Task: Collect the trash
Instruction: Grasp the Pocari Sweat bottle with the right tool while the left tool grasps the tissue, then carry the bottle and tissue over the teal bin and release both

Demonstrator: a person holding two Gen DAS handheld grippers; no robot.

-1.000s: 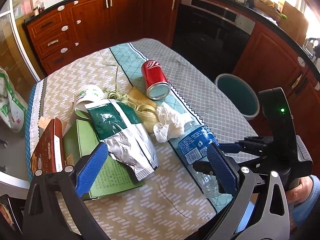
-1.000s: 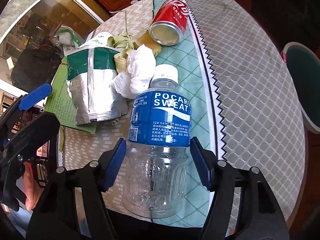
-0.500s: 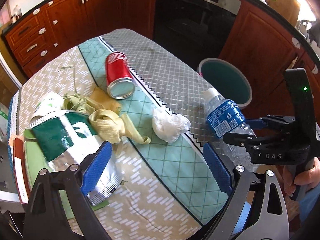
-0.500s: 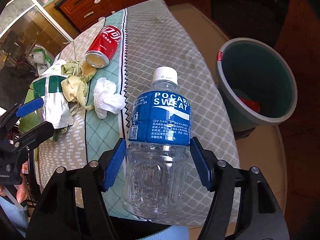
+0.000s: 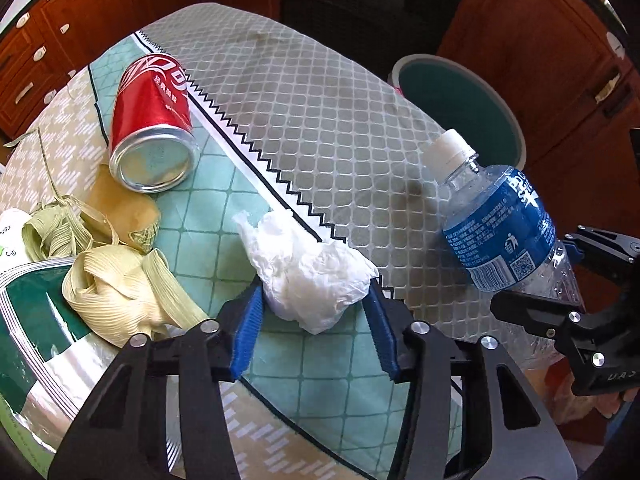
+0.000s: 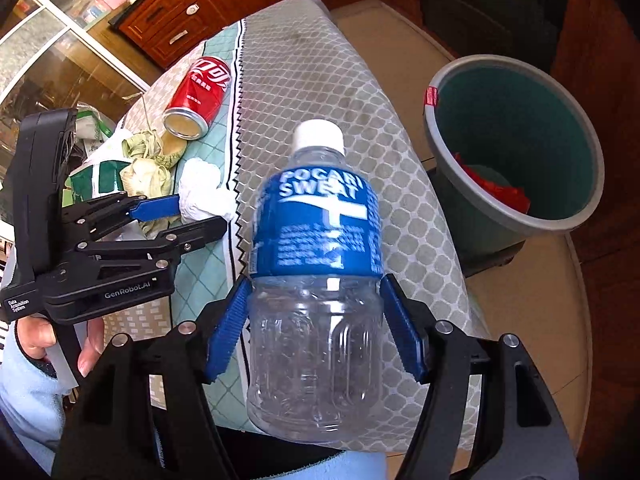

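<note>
My right gripper (image 6: 316, 320) is shut on an empty Pocari Sweat bottle (image 6: 316, 264) and holds it above the table's right edge; the bottle also shows in the left wrist view (image 5: 500, 232). My left gripper (image 5: 316, 312) has its blue pads on both sides of a crumpled white tissue (image 5: 312, 272) lying on the tablecloth, touching or nearly touching it. The tissue shows in the right wrist view too (image 6: 204, 196). A green trash bin (image 6: 516, 148) with something red inside stands on the floor to the right.
A red cola can (image 5: 152, 120) lies on its side at the back left. Dried leaf wrappers (image 5: 120, 280), a foil snack bag (image 5: 36, 320) and a paper cup (image 5: 10, 228) lie left. Wooden cabinets (image 5: 80, 8) surround the table (image 5: 320, 100).
The right gripper lifted the bottle off the table and carried it right, toward the bin. The left gripper moved right and forward, and its jaws narrowed around the tissue.
</note>
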